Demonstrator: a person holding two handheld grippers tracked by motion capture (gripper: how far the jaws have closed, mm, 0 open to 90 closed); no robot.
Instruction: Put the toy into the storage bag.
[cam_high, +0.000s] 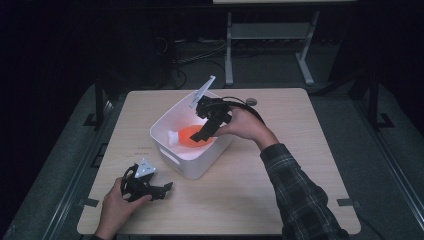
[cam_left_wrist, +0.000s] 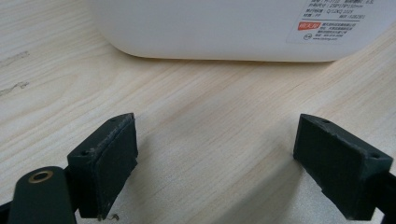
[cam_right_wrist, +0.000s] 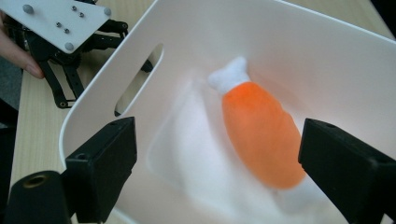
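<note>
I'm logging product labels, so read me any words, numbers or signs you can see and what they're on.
White sticker on the white bin's outer wall: several lines of small print and a red badge, all too small and blurred to read.
No other readable text anywhere.

The right gripper (cam_high: 204, 131) hangs over the white bin (cam_high: 192, 167) holding an orange plush toy (cam_high: 192, 135); the left gripper (cam_high: 162, 189) rests on the table (cam_high: 280, 190).

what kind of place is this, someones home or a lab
Most likely a lab or recording room, not a home: one bare wooden table lit in a dark room, cables across the floor behind it, and a metal stand beyond.
</note>
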